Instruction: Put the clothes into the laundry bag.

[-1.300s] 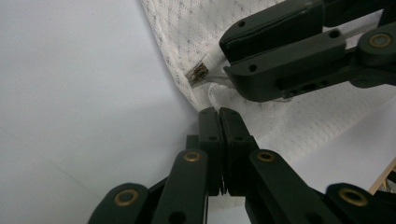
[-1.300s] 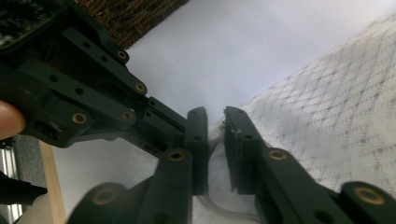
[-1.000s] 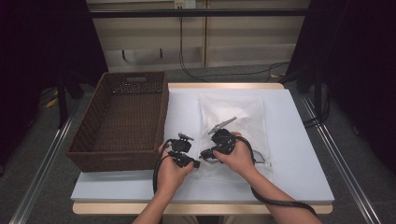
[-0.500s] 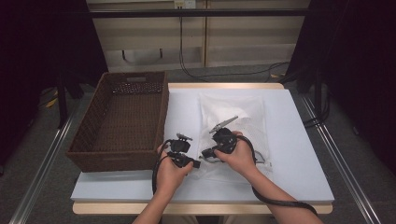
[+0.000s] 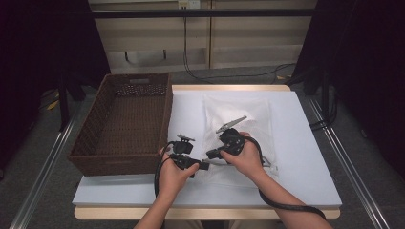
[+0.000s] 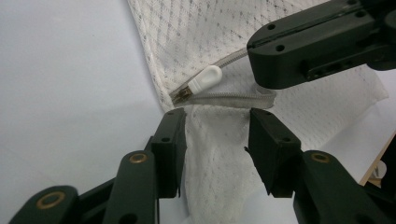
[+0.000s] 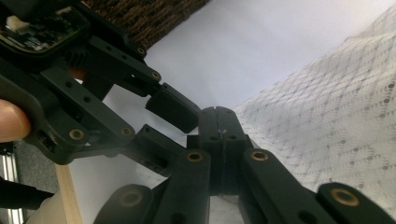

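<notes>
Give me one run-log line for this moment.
left claw: just opened, astride mesh bag corner | right claw: shut on mesh bag by zipper pull | basket: empty

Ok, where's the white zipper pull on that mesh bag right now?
In the left gripper view, the white zipper pull lies at the corner of the mesh bag, just beyond the open left gripper and beside the right gripper.

left gripper (image 6: pixel 215 140): jaws apart, just been opening, mesh bag (image 6: pixel 224 177) corner between them unpinched | white zipper pull (image 6: pixel 204 79) just ahead | right gripper (image 6: pixel 322 42) beyond, upper right
</notes>
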